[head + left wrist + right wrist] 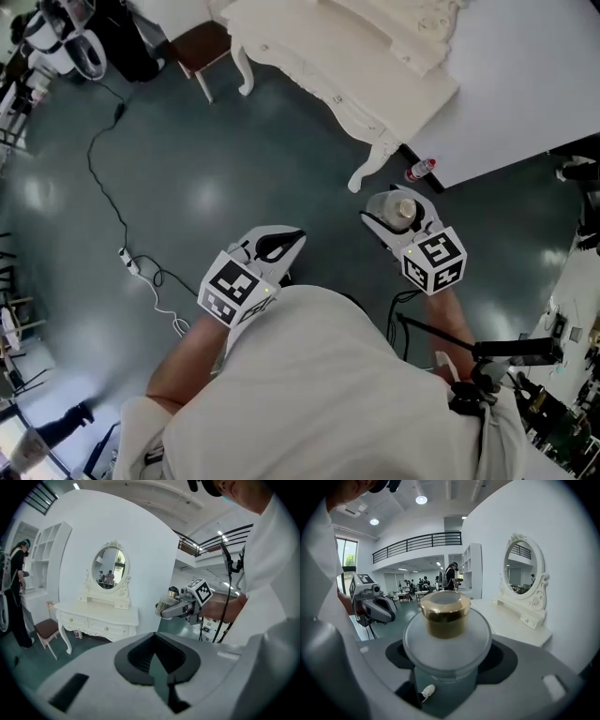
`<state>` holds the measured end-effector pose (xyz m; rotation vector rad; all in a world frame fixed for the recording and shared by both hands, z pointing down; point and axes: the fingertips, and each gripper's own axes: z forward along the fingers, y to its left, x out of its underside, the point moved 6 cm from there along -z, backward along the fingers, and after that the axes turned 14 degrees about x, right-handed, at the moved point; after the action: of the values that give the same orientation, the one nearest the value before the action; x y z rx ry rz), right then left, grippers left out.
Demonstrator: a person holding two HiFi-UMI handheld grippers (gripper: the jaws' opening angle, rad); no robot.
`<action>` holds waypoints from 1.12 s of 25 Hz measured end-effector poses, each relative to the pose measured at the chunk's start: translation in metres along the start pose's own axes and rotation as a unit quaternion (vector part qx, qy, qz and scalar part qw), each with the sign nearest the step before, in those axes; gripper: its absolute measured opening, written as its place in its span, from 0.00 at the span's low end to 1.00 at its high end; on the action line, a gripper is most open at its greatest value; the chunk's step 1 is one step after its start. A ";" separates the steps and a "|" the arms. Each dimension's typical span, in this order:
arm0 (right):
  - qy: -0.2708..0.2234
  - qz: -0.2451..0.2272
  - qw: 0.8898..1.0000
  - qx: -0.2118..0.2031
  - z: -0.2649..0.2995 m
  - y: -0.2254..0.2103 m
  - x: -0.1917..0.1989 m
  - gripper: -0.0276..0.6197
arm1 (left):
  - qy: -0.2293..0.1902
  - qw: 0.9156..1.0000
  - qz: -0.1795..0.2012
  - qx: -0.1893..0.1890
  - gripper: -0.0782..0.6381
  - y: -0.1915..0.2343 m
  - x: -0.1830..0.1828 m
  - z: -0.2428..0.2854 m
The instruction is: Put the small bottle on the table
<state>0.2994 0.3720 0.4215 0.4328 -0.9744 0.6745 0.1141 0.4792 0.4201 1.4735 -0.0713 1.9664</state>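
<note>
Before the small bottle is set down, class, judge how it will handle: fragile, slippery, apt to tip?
The small bottle looks like frosted glass, so probably fragile and heavyish for its size. Its rounded body might slip in the right tongs. Squat under a gold cap, it seems unlikely to tip.

No letters, numbers or brand names can be read; the two white cubes [232, 289] [434, 260] carry only black square patterns.
</note>
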 end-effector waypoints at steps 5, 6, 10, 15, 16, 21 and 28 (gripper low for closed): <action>-0.004 0.005 1.000 0.026 0.082 -0.011 -0.056 0.57 | 0.013 1.000 0.019 0.008 0.11 0.097 -0.025 -0.035; -0.002 0.005 1.000 0.028 0.095 -0.012 -0.064 0.57 | 0.011 1.000 0.020 0.008 0.11 0.109 -0.031 -0.041; 0.006 0.002 0.999 0.033 0.144 -0.029 -0.100 0.57 | -0.005 1.000 0.009 0.007 0.11 0.157 -0.053 -0.054; 0.007 -0.004 0.999 0.033 0.246 -0.099 -0.140 0.57 | -0.003 1.000 -0.004 0.006 0.11 0.257 -0.090 -0.024; 0.006 -0.006 0.999 0.031 0.267 -0.116 -0.148 0.57 | 0.000 1.000 -0.008 -0.001 0.11 0.279 -0.100 -0.017; -0.006 -0.028 0.999 0.015 0.296 -0.182 -0.176 0.57 | 0.014 0.999 -0.004 -0.033 0.11 0.293 -0.157 0.025; -0.019 -0.072 0.997 0.001 0.339 -0.264 -0.221 0.57 | 0.001 0.999 0.008 -0.053 0.11 0.326 -0.233 0.076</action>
<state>0.1911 -0.0982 0.3909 0.5149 -0.9679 0.5382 0.0348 0.0844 0.3552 1.4076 -0.1849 1.9460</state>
